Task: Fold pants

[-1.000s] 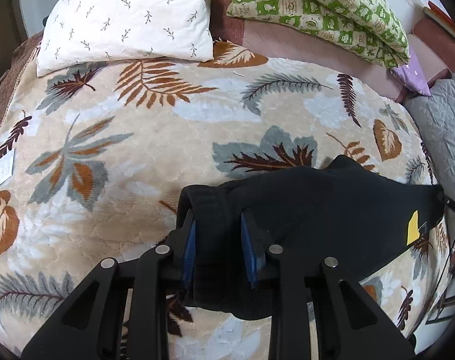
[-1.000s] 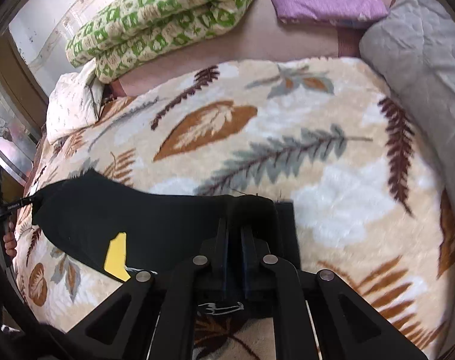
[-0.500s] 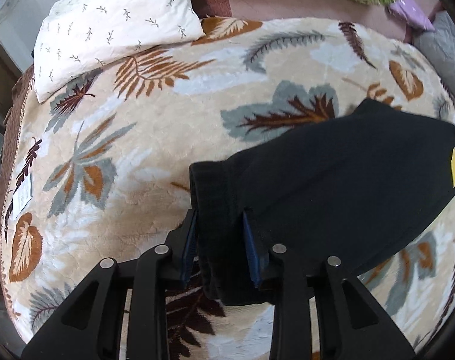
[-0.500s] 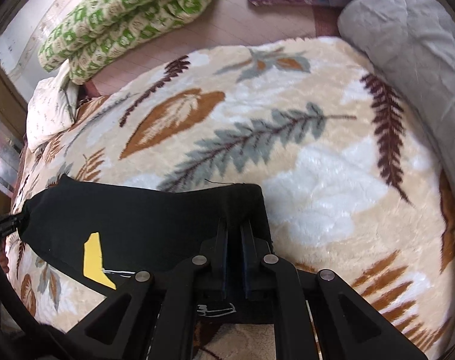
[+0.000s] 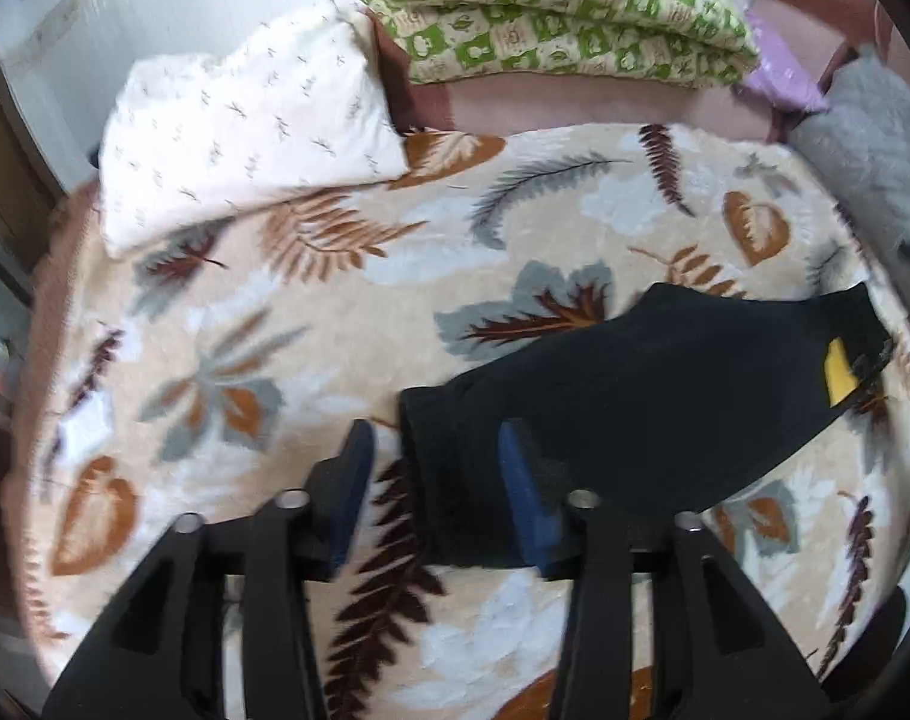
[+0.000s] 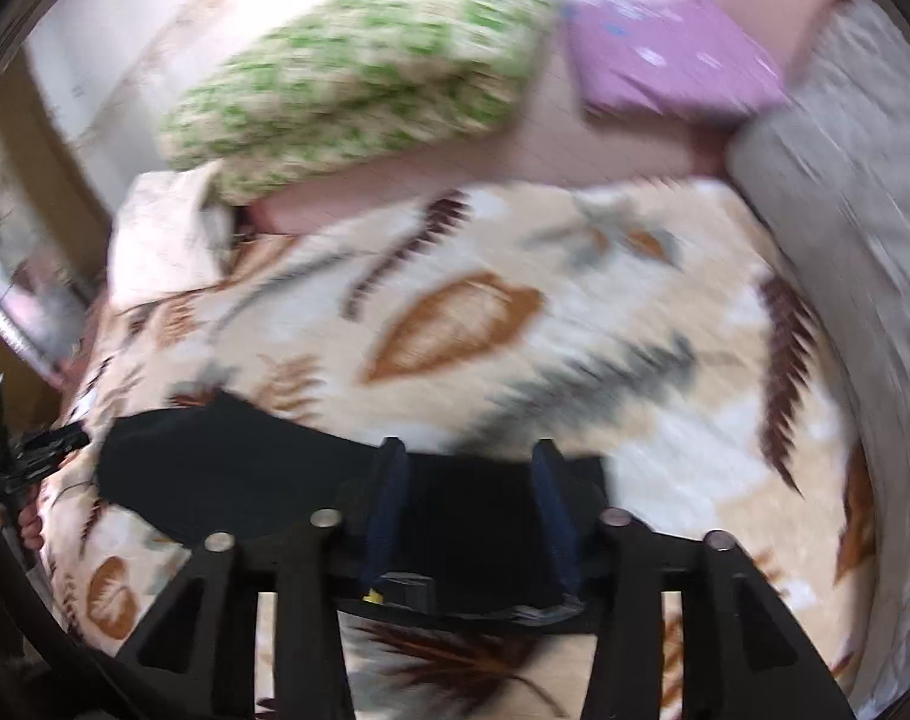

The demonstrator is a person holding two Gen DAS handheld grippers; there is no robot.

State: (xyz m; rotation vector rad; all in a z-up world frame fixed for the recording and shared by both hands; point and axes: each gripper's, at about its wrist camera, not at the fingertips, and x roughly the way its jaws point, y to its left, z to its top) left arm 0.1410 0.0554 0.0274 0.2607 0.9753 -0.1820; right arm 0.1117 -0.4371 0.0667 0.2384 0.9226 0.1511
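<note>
Black pants (image 5: 653, 396) with a yellow patch (image 5: 839, 373) lie flat on the leaf-patterned blanket (image 5: 311, 312). My left gripper (image 5: 434, 441) is open, its blue pads either side of the pants' left end. In the blurred right wrist view the pants (image 6: 233, 468) lie across the lower frame, and my right gripper (image 6: 470, 462) is open over their right end. The other gripper (image 6: 29, 450) shows at the far left edge.
A white pillow (image 5: 245, 126), a green checked quilt (image 5: 551, 6), a purple pillow (image 6: 665, 66) and a grey quilted blanket (image 6: 857, 228) lie around the far and right sides of the bed.
Both grippers have opened and let go of the pants, which now lie flat on the blanket. Both cameras have pulled back and tilted up a little.
</note>
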